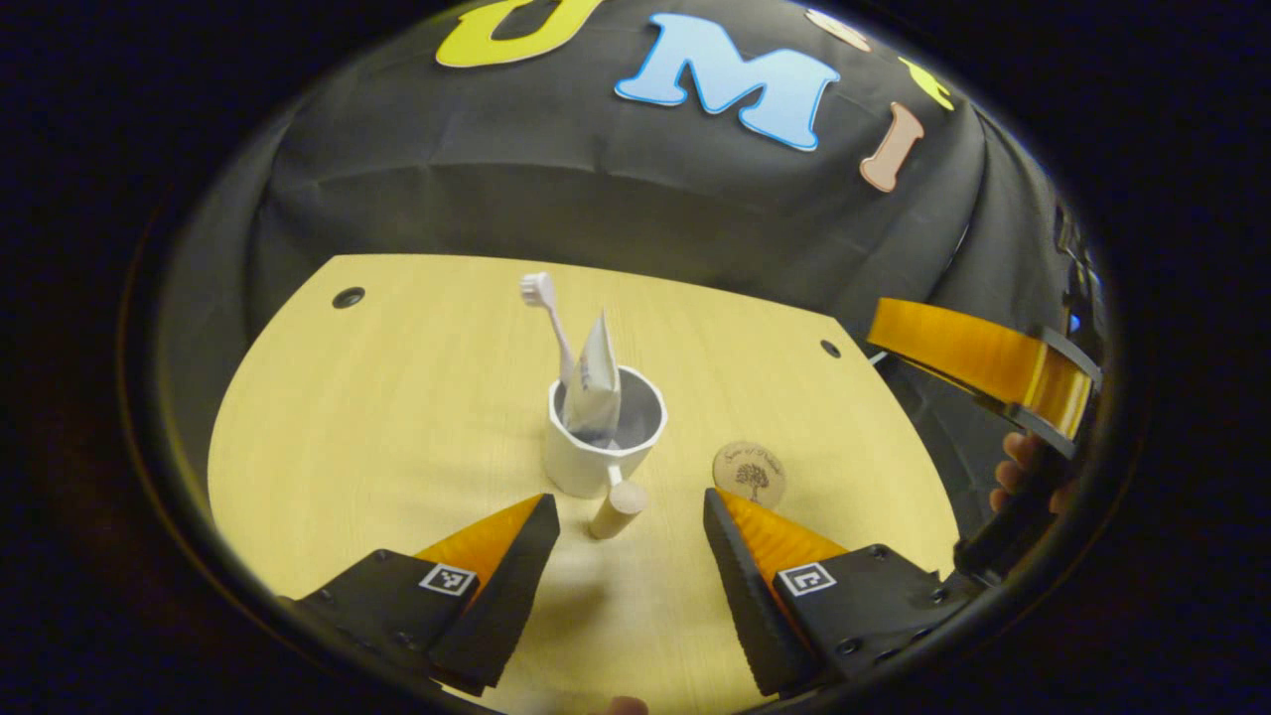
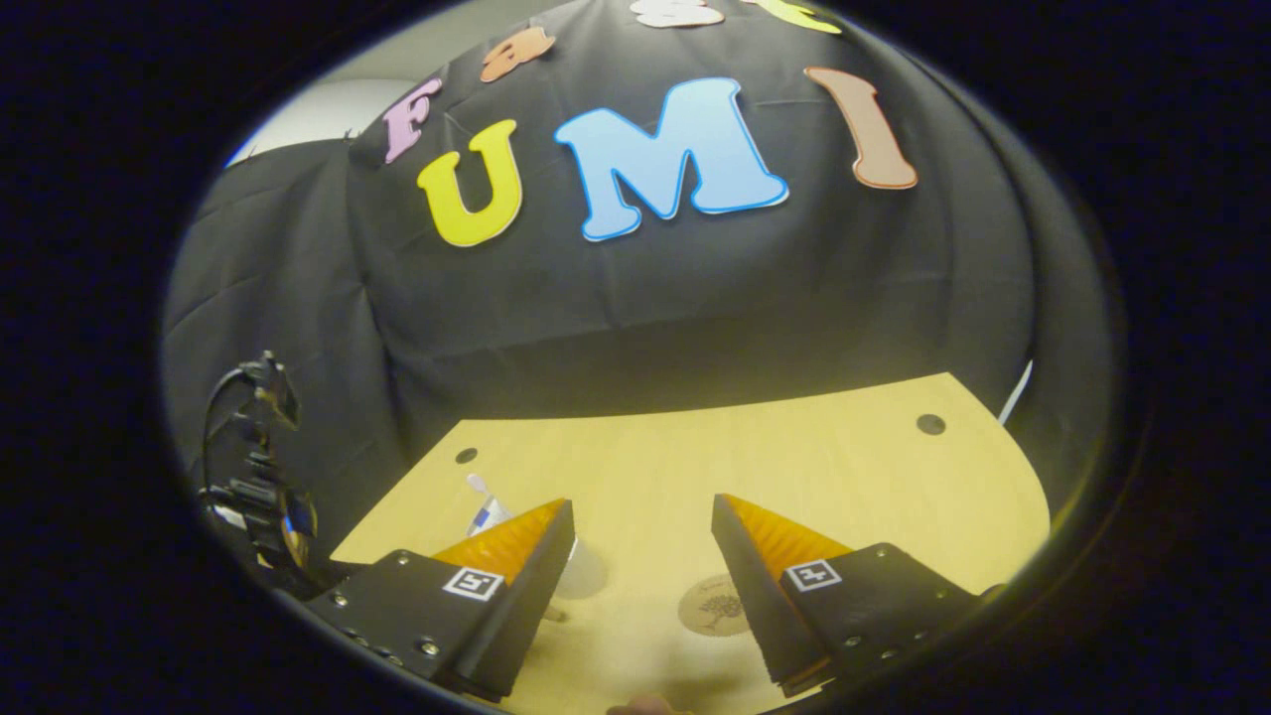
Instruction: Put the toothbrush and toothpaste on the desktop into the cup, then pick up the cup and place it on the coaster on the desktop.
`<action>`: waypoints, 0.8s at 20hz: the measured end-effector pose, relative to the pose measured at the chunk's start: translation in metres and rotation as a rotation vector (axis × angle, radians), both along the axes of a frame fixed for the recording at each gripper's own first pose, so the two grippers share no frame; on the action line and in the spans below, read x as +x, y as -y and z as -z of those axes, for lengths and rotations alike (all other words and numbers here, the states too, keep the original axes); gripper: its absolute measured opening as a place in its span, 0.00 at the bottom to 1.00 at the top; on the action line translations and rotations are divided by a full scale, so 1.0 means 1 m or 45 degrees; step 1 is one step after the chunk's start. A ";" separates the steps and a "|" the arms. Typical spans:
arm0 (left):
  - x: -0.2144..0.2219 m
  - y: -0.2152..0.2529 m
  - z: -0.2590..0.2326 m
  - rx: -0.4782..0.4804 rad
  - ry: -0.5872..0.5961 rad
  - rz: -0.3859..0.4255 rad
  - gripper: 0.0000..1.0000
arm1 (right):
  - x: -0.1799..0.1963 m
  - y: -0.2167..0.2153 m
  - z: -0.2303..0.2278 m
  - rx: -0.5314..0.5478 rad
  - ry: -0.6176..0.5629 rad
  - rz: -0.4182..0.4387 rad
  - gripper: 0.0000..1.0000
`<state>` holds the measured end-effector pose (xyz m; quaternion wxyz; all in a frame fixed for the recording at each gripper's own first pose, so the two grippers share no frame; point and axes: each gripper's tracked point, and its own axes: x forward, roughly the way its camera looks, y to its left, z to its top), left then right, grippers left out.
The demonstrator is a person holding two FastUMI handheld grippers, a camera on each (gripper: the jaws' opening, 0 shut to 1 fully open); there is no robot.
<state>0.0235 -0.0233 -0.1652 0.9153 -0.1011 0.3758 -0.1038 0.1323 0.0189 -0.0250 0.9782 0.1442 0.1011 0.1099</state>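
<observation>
A: What's on the desktop point(image 1: 397, 437)?

B: One cup point(image 1: 603, 437) near the middle, holding one toothbrush point(image 1: 545, 308) and one toothpaste tube point(image 1: 595, 382). One round coaster point(image 1: 749, 474) lies toward the desktop's right edge.

A: Holes in the desktop?

B: Two, one by each far corner.

A: Grippers?

B: Two: the left gripper point(image 1: 629, 521) and the right gripper point(image 2: 640, 531). In the right gripper view, the cup is mostly hidden, so what it holds is probably the same pair.
</observation>
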 end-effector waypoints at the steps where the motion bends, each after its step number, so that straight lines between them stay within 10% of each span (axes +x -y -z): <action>1: 0.004 0.002 0.001 -0.002 -0.021 0.007 0.95 | -0.008 0.010 0.003 -0.002 -0.011 0.014 0.88; 16: 0.044 -0.005 0.071 0.223 -0.461 0.000 0.94 | -0.082 0.099 0.076 -0.063 -0.260 0.194 0.88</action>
